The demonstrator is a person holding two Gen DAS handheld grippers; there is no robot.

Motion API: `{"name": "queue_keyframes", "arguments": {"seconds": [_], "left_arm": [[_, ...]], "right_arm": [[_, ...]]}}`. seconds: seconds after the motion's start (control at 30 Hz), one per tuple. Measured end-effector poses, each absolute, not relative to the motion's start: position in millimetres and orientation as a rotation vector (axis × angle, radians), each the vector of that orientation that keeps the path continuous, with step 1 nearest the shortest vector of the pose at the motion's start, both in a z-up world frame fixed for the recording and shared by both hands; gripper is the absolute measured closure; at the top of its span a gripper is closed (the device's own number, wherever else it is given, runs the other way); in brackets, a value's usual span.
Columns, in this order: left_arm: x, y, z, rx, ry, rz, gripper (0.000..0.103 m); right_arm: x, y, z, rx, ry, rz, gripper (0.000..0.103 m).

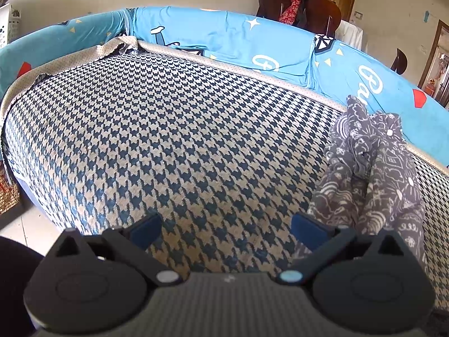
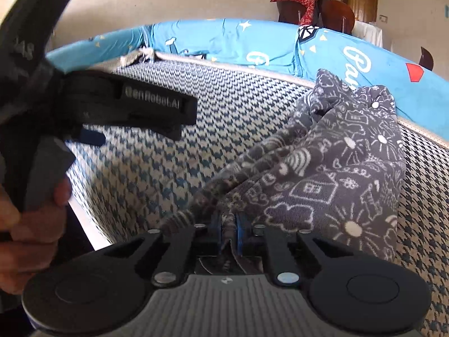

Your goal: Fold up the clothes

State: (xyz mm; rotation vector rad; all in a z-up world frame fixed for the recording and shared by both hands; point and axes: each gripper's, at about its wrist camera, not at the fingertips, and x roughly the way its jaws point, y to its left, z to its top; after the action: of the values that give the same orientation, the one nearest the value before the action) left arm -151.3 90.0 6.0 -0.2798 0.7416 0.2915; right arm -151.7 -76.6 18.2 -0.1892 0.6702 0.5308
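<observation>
A dark grey garment with white doodle print (image 1: 373, 174) lies bunched on the houndstooth sofa seat (image 1: 168, 140), at the right of the left wrist view. My left gripper (image 1: 227, 230) is open, hovering over bare seat with the garment just beside its right finger. In the right wrist view the same garment (image 2: 336, 174) stretches from a heap toward the camera. My right gripper (image 2: 228, 233) is shut on a pulled-out edge of it, cloth pinched between the blue pads. The left gripper body (image 2: 126, 109) shows blurred at the upper left, held by a hand (image 2: 31, 224).
A blue printed cover (image 1: 252, 45) drapes the sofa back along the far edge. Behind it stand dark wooden chairs (image 1: 317, 11) with a red cloth. The sofa's front edge and the floor (image 1: 31, 227) lie at the lower left. A white basket (image 1: 8, 25) stands far left.
</observation>
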Motion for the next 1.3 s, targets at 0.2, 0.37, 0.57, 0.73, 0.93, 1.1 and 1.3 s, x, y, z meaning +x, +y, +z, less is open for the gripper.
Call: {"name": "queue_keyframes", "arguments": {"seconds": [0.2,0.37,0.57,0.73,0.93,1.1,1.3], "left_arm": [[-157.2,96.7,13.4,-0.295,0.694,0.329,0.000],[-155.9,100.5,12.7,-0.308,0.700,0.344,0.000],[-152.9,95.9,10.1,-0.301,0.715,0.318,0.000],[-153.2,95.8,9.5,-0.312,0.724,0.309,0.000],[-152.1,93.6,9.1,-0.309,0.732,0.304,0.000],[-150.5,90.4,7.8,-0.299,0.743,0.294,0.000],[-146.5,81.2,4.7,-0.275,0.761,0.267,0.000]], "right_arm": [[-158.5,-70.8,50.0,-0.108,0.578,0.616,0.091],[-143.2,-62.4,16.9,-0.119,0.679,0.618,0.090],[-143.9,-66.7,-2.8,-0.152,0.706,0.631,0.075],[-151.4,-74.4,13.9,-0.120,0.710,0.656,0.070],[-152.6,-89.2,32.7,-0.122,0.647,0.615,0.070],[-137.8,-107.2,38.0,-0.119,0.620,0.547,0.070],[-109.6,-116.0,51.5,-0.145,0.579,0.507,0.070]]}}
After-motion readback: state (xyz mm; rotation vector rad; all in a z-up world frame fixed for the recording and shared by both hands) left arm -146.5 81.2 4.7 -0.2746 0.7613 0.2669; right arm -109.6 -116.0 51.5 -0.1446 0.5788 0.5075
